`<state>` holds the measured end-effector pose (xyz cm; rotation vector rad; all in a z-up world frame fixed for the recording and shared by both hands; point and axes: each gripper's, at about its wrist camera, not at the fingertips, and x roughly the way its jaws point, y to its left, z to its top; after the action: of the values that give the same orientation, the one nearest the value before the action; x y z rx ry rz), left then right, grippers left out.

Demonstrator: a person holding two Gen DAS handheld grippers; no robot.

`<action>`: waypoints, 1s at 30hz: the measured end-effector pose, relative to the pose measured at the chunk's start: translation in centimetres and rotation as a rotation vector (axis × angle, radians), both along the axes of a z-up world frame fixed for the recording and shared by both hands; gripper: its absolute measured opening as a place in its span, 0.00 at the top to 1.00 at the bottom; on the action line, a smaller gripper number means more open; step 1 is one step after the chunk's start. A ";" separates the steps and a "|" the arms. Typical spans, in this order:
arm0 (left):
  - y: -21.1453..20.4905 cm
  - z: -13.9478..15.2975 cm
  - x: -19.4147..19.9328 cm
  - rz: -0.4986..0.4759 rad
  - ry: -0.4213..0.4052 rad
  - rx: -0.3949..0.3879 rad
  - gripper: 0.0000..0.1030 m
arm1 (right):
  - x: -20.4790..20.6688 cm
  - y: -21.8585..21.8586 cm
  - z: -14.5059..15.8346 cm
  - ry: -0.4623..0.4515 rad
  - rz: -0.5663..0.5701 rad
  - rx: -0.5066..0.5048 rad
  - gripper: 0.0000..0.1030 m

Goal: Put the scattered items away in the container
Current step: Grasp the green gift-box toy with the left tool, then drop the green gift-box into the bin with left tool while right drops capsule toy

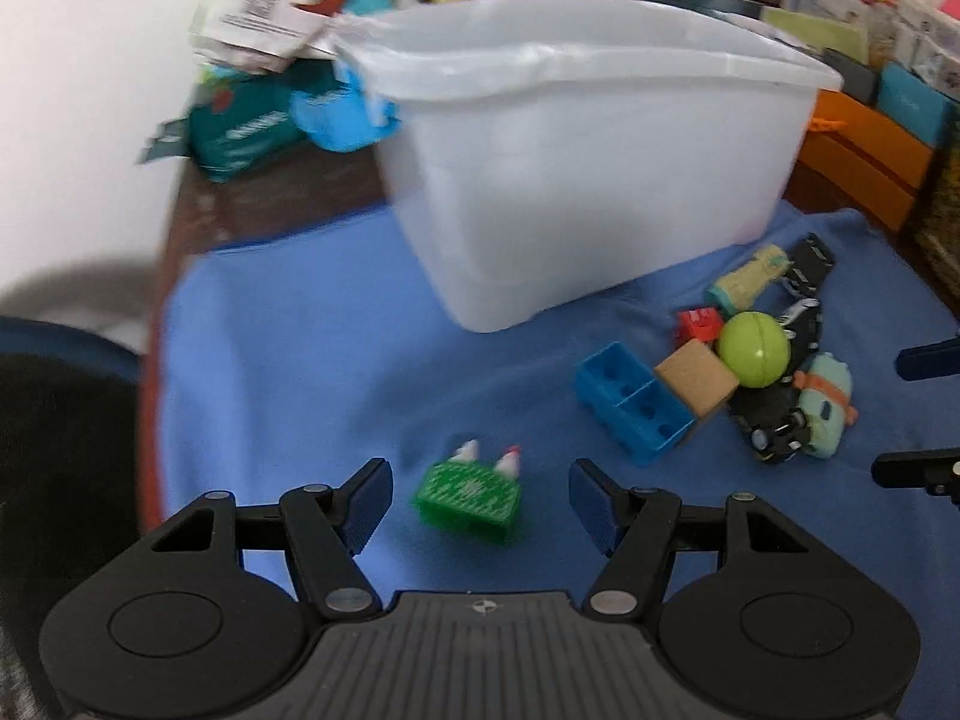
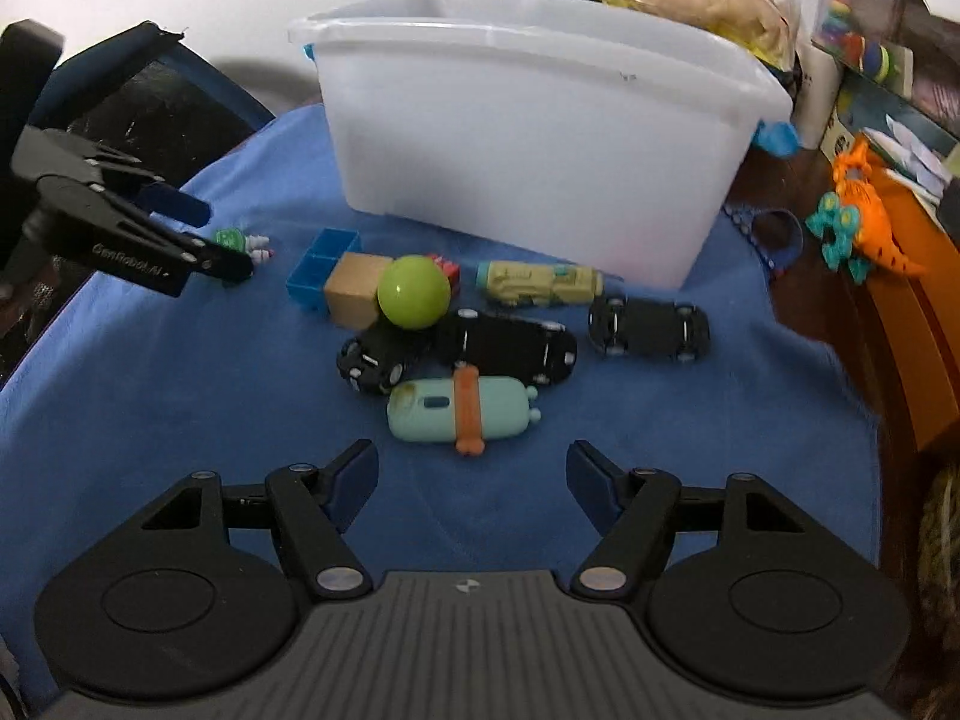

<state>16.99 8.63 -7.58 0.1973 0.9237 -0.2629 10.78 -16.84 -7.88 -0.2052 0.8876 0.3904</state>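
A white plastic container (image 1: 576, 168) (image 2: 528, 138) stands at the back of the blue cloth (image 1: 300, 360). My left gripper (image 1: 480, 498) (image 2: 204, 231) is open, and a small green toy (image 1: 468, 495) (image 2: 231, 238) lies on the cloth between its fingertips, untouched by the pads. My right gripper (image 2: 474, 474) (image 1: 924, 414) is open and holds nothing. Just ahead of its fingertips lies a mint toy with an orange band (image 2: 459, 411) (image 1: 828, 402). Beyond it sit a green ball (image 2: 414, 293), a wooden cube (image 2: 354, 291), a blue brick (image 2: 318, 267), a yellowish toy vehicle (image 2: 540, 283) and black toy cars (image 2: 510, 348).
Bags and packets (image 1: 270, 24) are piled behind the container. An orange dinosaur (image 2: 864, 216) and orange boxes (image 1: 864, 150) crowd the right side. The cloth ends at the table's left edge (image 1: 156, 276), beside a dark chair (image 2: 150, 96).
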 end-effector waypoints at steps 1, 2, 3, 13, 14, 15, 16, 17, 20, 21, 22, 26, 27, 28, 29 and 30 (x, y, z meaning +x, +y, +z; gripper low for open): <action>0.1 -0.5 0.5 -0.005 0.019 -0.014 0.35 | 0.1 0.0 0.0 -0.003 -0.005 -0.002 0.30; 0.2 -0.8 0.8 -0.001 0.027 -0.038 0.41 | 0.1 0.0 0.1 -0.007 -0.009 -0.004 0.30; 0.4 -0.7 0.8 0.015 0.020 -0.068 0.56 | 0.2 -0.1 0.2 -0.012 -0.013 -0.004 0.30; -2.3 -0.4 -1.8 0.028 0.099 -0.243 0.55 | 1.9 0.6 -1.2 0.012 0.016 0.011 0.27; -2.7 -0.5 -2.1 0.025 0.103 -0.245 0.55 | 2.1 0.9 -1.5 0.018 0.027 0.007 0.27; -3.1 -0.6 -2.5 0.021 0.100 -0.241 0.55 | 2.2 1.1 -1.8 0.017 0.038 0.000 0.24; -3.5 -0.5 -2.9 0.017 0.096 -0.234 0.55 | 2.2 1.4 -2.0 0.010 0.045 -0.011 0.20; -3.7 -0.5 -3.4 0.015 0.095 -0.232 0.55 | 2.3 1.6 -2.1 -0.002 0.048 -0.020 0.18; -4.4 -0.4 -4.0 0.014 0.092 -0.227 0.55 | 2.4 1.9 -2.3 -0.023 0.046 -0.018 0.17; -4.6 -0.4 -4.1 0.012 0.089 -0.220 0.55 | 2.4 1.9 -2.3 -0.025 0.046 -0.015 0.19; -4.7 -0.3 -4.4 0.009 0.087 -0.215 0.55 | 2.3 1.9 -2.2 -0.025 0.047 -0.008 0.23; -5.3 -0.2 -5.1 -0.001 0.086 -0.209 0.55 | 1.7 1.6 -1.9 -0.024 0.057 0.006 0.32; -5.3 -0.1 -5.2 -0.005 0.085 -0.208 0.55 | 1.7 1.5 -1.9 -0.021 0.058 0.005 0.32; -5.4 0.0 -5.3 -0.006 0.083 -0.205 0.55 | 1.6 1.4 -1.8 -0.015 0.058 0.006 0.32; -5.5 0.2 -5.4 -0.006 0.080 -0.203 0.55 | 1.6 1.3 -1.7 -0.011 0.055 0.008 0.32; -5.5 0.4 -5.5 -0.007 0.075 -0.203 0.55 | 1.5 1.2 -1.5 -0.011 0.053 0.010 0.32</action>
<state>11.45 3.13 -7.16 0.0034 0.9640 -0.3701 12.24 -15.66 -9.37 -0.2211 0.8709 0.4424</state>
